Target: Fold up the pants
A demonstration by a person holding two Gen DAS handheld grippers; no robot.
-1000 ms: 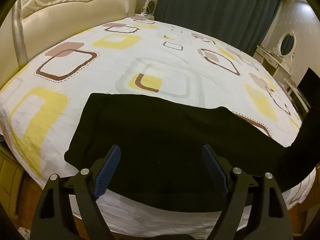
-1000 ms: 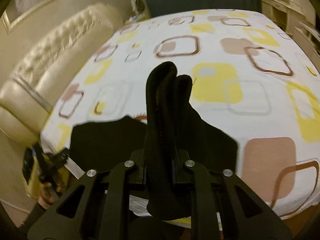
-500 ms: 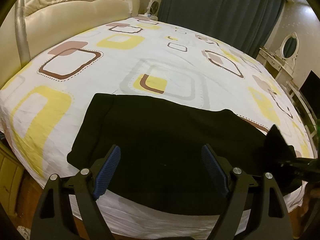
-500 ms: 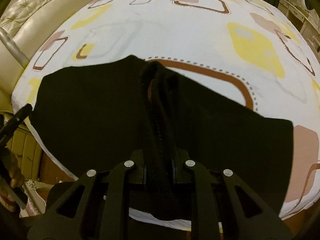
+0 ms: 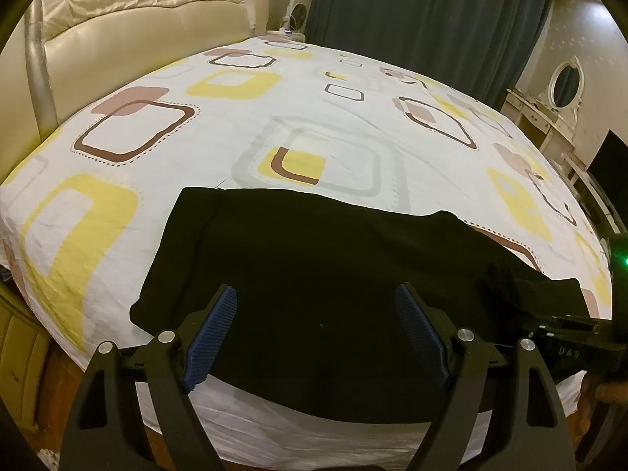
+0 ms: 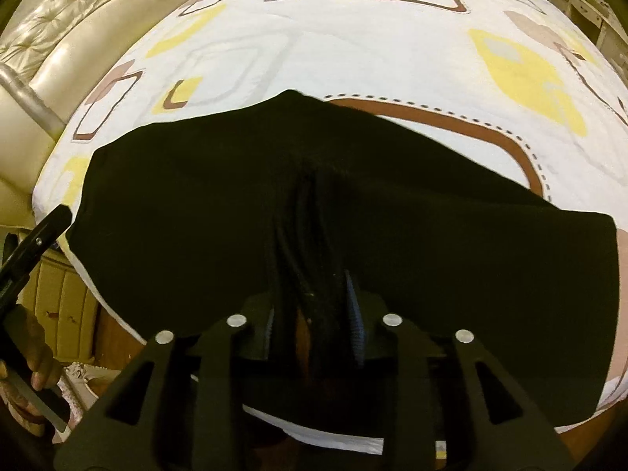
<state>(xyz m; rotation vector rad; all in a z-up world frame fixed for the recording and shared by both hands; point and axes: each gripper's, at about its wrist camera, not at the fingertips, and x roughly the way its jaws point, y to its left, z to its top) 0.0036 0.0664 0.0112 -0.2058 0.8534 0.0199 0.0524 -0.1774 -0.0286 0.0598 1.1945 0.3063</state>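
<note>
Black pants point(image 5: 314, 274) flat on patterned bedsheet point(image 5: 235, 137). Left gripper point(image 5: 316, 333) hovers above, fingers spread, empty. Right gripper point(image 6: 312, 306) pinches bunched fabric, seemingly the hem.

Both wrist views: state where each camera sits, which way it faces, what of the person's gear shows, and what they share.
Left wrist: on the left tongs, facing across the bed toward the headboard and curtains; its blue pads stand wide apart above the black pants, and the right tongs enter at right.
Right wrist: on the right tongs, facing down over the pants, pinching a bunched fold; the left tongs and a hand show at left.
Shared: pants, patterned sheet, headboard.
</note>
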